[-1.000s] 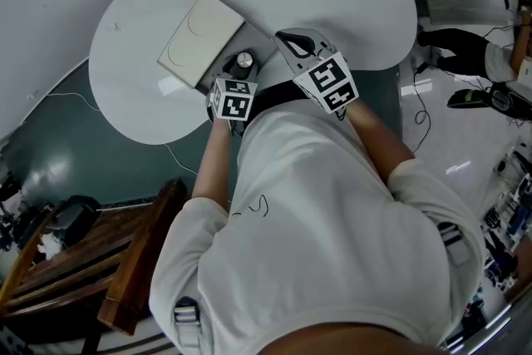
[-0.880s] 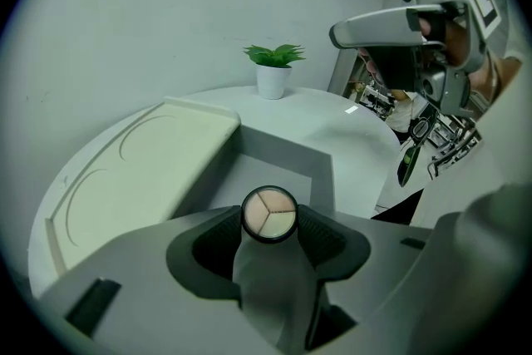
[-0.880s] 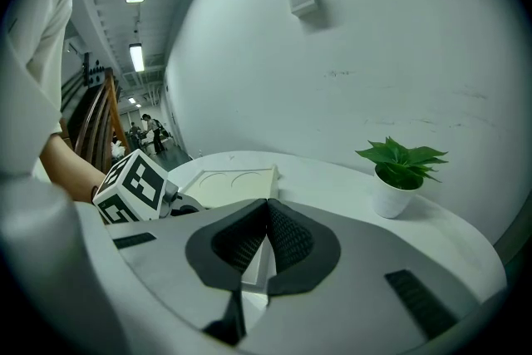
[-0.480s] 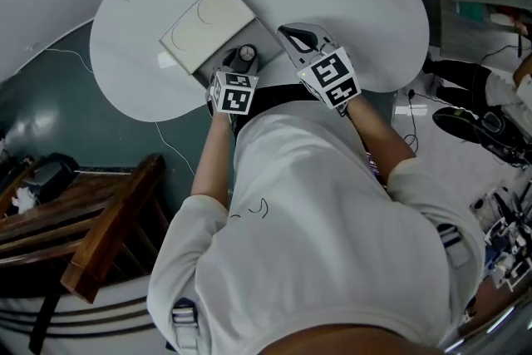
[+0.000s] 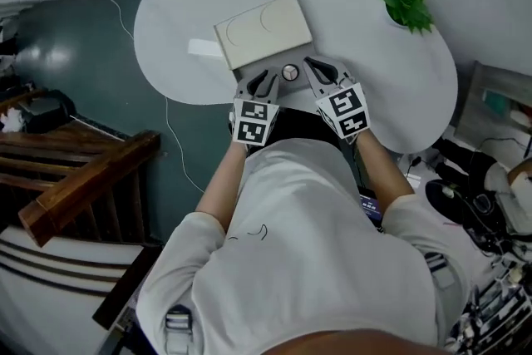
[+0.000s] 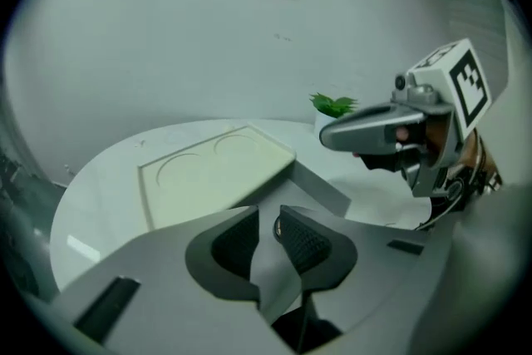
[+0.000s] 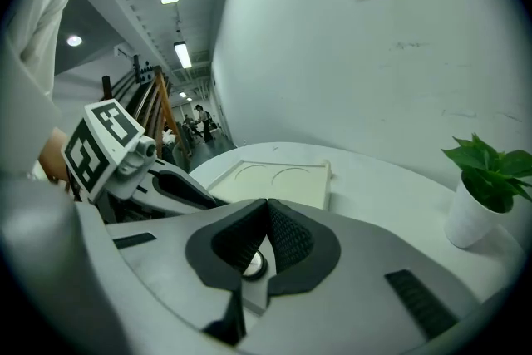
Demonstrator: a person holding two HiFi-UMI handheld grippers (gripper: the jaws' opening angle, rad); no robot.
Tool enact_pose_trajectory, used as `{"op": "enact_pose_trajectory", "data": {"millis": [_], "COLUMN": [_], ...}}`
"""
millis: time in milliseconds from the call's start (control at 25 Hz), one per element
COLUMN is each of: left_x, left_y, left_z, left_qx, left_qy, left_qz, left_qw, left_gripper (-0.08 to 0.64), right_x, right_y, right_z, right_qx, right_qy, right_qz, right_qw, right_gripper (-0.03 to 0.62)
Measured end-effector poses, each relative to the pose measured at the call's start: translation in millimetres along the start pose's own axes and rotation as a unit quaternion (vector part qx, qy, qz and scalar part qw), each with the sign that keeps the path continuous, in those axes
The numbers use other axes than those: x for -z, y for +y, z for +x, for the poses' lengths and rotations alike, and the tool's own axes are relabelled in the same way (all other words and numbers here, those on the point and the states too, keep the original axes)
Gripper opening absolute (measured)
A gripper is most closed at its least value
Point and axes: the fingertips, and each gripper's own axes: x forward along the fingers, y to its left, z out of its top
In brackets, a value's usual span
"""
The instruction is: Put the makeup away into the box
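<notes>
Since the earlier frame both grippers have swung in to flank the makeup jar, and the left fingers have just been closing. White surface (image 5: 174, 29) carries the box (image 5: 264, 31), cream lid beyond its grey tray. Left gripper (image 5: 258, 79): fingers narrowly parted, nothing clenched. Right gripper (image 5: 320, 67): fingers tip to tip, seemingly empty. Makeup jar (image 5: 289, 72) sits in the tray between them.
</notes>
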Motion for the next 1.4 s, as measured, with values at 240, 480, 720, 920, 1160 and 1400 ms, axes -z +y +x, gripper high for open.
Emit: {"op": "enact_pose_trajectory", "data": {"millis": [240, 480, 720, 920, 1160, 1400], "left_x": [8, 38, 57, 50, 29, -6], "left_y": [29, 60, 90, 95, 86, 70], "left_z": [-54, -104, -150, -173, -170, -188], "left_qx": [-0.026, -0.059, -0.061, -0.047, -0.011, -0.024], "left_qy": [-0.073, -0.099, -0.146, -0.192, -0.214, -0.259], "left_qz": [-0.097, -0.143, -0.177, -0.171, -0.125, -0.11], "left_qw": [0.9923, 0.983, 0.9713, 0.9653, 0.9689, 0.9593], "left_gripper": [0.028, 0.026, 0.025, 0.025, 0.025, 0.025], "right_x": [1, -1, -10, -12, -27, -41], "right_y": [48, 116, 160, 160, 161, 158], "right_z": [28, 51, 57, 40, 10, -9], "right_qx": [-0.044, -0.081, -0.059, -0.001, 0.063, 0.058], "right_qy": [0.023, 0.046, 0.046, 0.04, 0.007, -0.012], "right_qz": [-0.028, -0.055, -0.056, -0.054, -0.054, -0.073], "right_qw": [0.998, 0.994, 0.996, 0.998, 0.997, 0.996], "right_gripper": [-0.002, -0.002, -0.002, -0.002, -0.002, -0.002]}}
